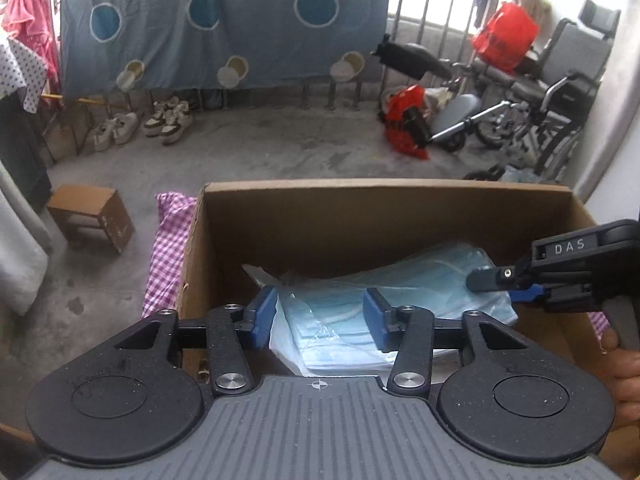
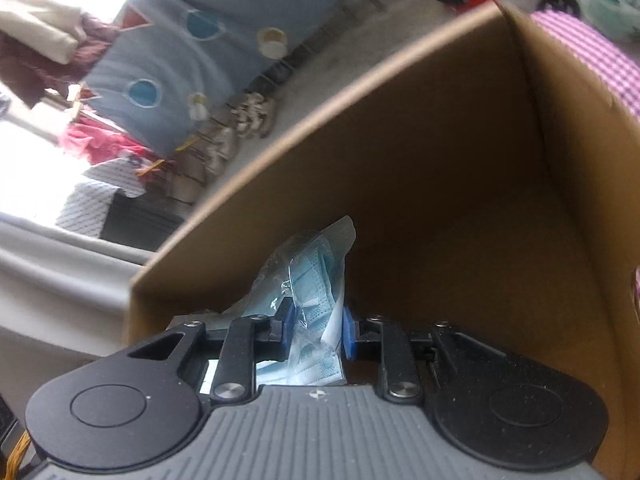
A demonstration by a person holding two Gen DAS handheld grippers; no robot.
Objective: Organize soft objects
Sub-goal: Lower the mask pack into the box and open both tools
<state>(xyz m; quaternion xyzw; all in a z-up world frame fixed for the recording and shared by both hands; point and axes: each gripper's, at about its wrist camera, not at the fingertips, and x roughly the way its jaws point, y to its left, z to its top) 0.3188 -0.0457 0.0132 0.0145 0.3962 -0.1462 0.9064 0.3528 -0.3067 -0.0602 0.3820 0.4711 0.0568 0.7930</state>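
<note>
We've got the pack of face masks (image 1: 400, 312) down inside the cardboard box (image 1: 360, 216), low centre of the left view. Our left gripper (image 1: 320, 314) has its fingers wide, straddling the pack without pinching. The right gripper (image 2: 314, 332) sits narrow with the plastic between its fingers, lower middle of its frame, though we can't tell if it's actually biting. Risk: slippery wrap drags back out, or we snag the box wall.
</note>
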